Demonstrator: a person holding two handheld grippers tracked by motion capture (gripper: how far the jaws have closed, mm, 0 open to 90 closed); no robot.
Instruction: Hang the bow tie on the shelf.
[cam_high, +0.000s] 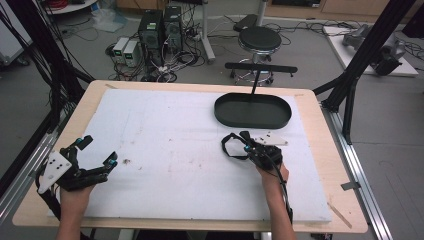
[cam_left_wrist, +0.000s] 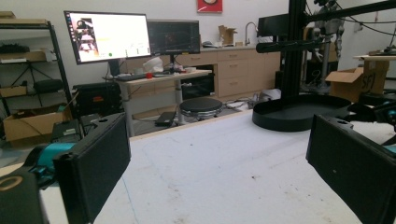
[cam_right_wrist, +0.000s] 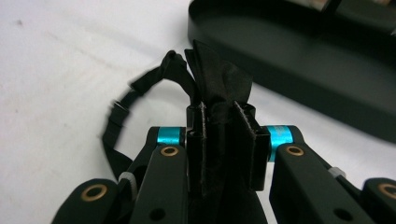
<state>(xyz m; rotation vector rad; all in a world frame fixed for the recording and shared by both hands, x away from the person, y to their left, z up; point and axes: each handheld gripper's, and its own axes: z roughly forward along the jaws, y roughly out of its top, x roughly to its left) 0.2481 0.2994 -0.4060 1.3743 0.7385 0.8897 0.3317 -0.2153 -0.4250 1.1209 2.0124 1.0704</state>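
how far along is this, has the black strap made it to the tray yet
Done: the right gripper has picked up the black strap and is shut on it. In hand: the strap hangs from its jaws just short of the black tray, a loop trailing out to one side. Left: the tray looks empty, so placing the strap there would be the likely next step. The left gripper waits open at the table's left edge.

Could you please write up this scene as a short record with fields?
held item: black strap, clamped in the right hand-held gripper
left hand-held gripper: open, holding nothing, at the table's left edge
tray: black, oval, holding only its upright T-stand, just beyond the strap
surface: white mat on a wooden table
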